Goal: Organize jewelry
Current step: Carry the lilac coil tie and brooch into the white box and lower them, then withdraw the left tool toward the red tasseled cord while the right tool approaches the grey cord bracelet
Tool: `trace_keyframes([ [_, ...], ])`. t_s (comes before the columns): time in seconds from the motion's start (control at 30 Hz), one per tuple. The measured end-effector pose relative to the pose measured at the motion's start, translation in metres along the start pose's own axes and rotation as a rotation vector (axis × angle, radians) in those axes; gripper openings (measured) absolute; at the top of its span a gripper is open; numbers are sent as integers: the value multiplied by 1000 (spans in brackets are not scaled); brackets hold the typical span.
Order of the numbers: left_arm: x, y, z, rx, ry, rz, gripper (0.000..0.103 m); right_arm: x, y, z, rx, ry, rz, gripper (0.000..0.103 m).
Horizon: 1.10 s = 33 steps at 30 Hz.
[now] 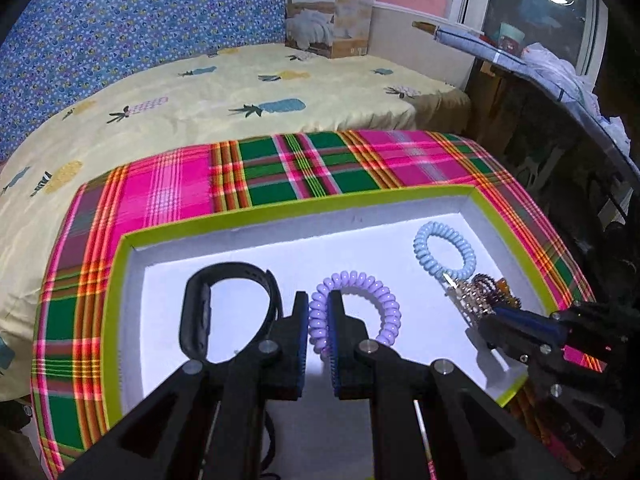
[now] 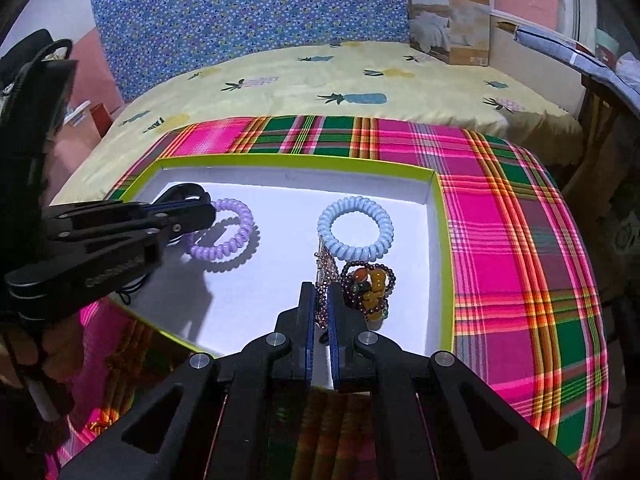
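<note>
The left hand-held gripper (image 1: 319, 312) is closed on the near arc of the purple coil bracelet (image 1: 356, 308), its two fingers pinching the coil from either side while the rest of the ring lies on the white floor of the tray (image 1: 120, 280). Just to the left of this hand-held gripper a black watch band (image 1: 224, 308) lies looped in the tray, touching the outside of the left finger.

The right hand-held gripper (image 2: 320, 304) is clamped on a gold, sparkly chain piece (image 2: 325, 280) that stands up between its fingers. Directly ahead of it, past the chain, a pale blue coil bracelet (image 2: 355, 229) lies flat — the chain's far end meets its near rim. Just to the right of the fingertips sits a dark beaded bracelet (image 2: 370, 284) with amber and green stones, bunched against the right finger.

The tray, green-edged, rests on a counter covered by a pink and green plaid cloth (image 2: 520, 220). Beyond the counter is a bed with a yellow pineapple-print sheet (image 1: 200, 100), and a cardboard box (image 1: 330, 12) stands at its far edge.
</note>
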<state>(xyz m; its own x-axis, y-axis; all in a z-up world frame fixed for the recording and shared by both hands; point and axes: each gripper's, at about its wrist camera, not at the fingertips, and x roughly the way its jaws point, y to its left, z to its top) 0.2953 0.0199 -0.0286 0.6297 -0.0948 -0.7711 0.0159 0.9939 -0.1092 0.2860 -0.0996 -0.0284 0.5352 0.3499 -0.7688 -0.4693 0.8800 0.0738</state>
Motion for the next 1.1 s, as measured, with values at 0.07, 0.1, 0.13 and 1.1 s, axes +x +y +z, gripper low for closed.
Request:
trace_keyframes([
  [0.07,3,0,-2,4,4,2,10,2,-1,0,7,7,11,7],
  [0.1,3,-1,-3,6,-1,2,10,2,-1,0,9,7,13,7],
  [0.13,2,-1,-3,6,0,1,10,2,-1,0,9,7,13,7],
  [1.1,-96,-10,-51,33,-101,-19,15,-81,13,-33,44,-88,29,18],
])
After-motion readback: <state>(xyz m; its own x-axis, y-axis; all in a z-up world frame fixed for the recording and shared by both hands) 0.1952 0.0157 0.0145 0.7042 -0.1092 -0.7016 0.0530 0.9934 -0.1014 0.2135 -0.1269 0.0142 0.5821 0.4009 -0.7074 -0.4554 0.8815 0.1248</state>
